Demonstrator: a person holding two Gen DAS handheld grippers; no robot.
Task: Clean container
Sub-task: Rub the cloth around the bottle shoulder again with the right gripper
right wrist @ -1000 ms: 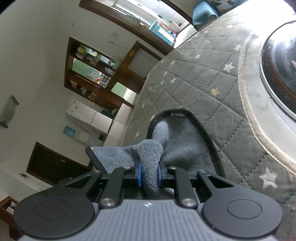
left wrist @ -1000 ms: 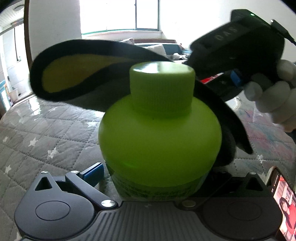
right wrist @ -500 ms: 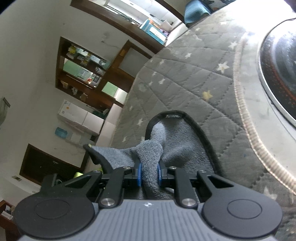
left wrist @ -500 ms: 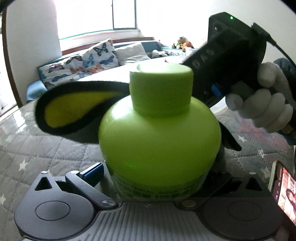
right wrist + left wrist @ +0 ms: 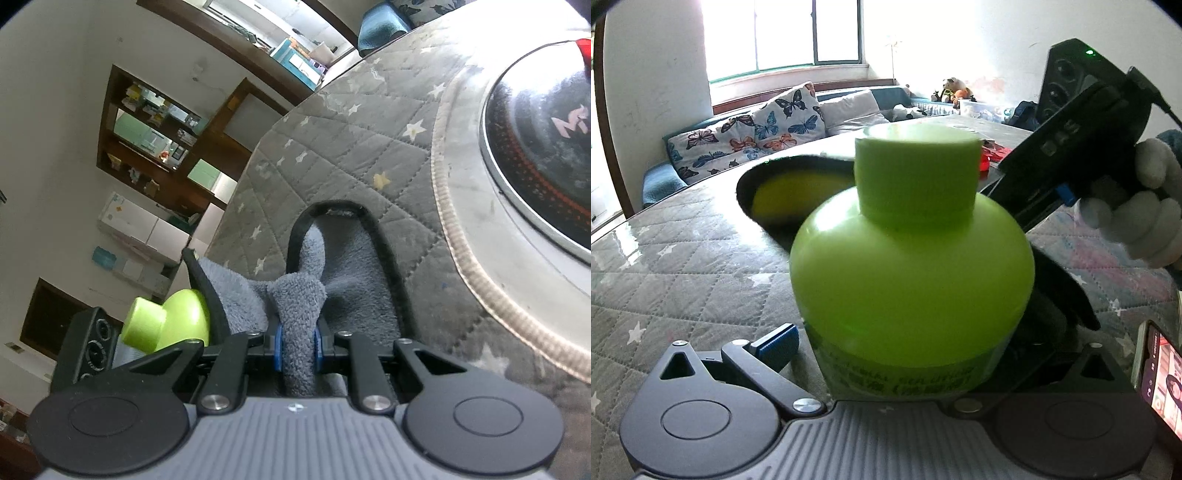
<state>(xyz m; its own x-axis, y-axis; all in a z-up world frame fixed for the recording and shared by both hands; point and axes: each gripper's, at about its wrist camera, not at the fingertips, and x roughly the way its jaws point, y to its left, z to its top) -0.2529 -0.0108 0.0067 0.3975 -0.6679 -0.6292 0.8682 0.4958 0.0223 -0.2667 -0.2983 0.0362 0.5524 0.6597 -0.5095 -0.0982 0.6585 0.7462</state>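
The left hand-held gripper [image 5: 905,354] grasps a green bottle [image 5: 912,280] by its lower body, held above the quilted counter [image 5: 683,266]. The bottle stands upright, its long axis vertical and its capped neck [image 5: 918,177] pointing up. The right hand-held gripper [image 5: 297,341] is clenched on a bunched fold of a grey cloth [image 5: 299,317], whose yellow other face [image 5: 798,199] shows just behind the bottle. Part of the cloth drapes against the bottle's far side, so I judge the wiping step is in hand. How much of the surface has been wiped cannot be told. The next move likely calls for pressing the cloth firmly on the rounded shoulder while the left grip stays steady, since the smooth plastic could twist.
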